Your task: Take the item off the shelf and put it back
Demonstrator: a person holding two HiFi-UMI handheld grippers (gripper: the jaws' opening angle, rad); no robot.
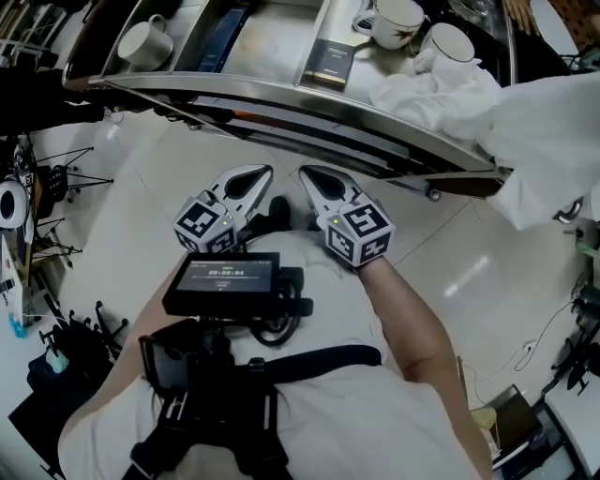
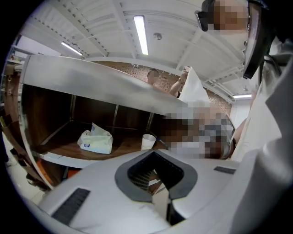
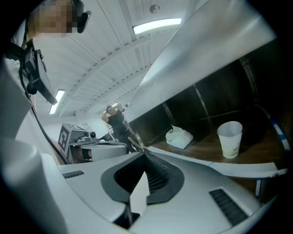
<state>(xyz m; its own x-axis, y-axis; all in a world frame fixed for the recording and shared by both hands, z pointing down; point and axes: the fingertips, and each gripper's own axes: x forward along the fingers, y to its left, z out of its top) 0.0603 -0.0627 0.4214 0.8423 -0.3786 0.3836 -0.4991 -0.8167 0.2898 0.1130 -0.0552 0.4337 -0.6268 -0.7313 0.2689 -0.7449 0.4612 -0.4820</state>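
In the head view my left gripper (image 1: 256, 175) and my right gripper (image 1: 310, 174) are held side by side close to my chest, just short of the metal shelf's front rim (image 1: 281, 101). Both sets of jaws are together with nothing between them. Ahead of the left gripper (image 2: 155, 157), a white tissue pack (image 2: 95, 140) and a paper cup (image 2: 148, 141) stand on the lower wooden shelf board. The right gripper (image 3: 145, 156) faces the same tissue pack (image 3: 179, 137) and paper cup (image 3: 230, 139). On the top level sit a dark box (image 1: 328, 61) and a white mug (image 1: 145, 42).
More mugs (image 1: 394, 21) and a crumpled white cloth (image 1: 441, 89) lie on the top level at the right. Tripods and cables (image 1: 56, 178) stand on the tiled floor to the left. A person (image 3: 114, 119) stands in the background beyond the shelf.
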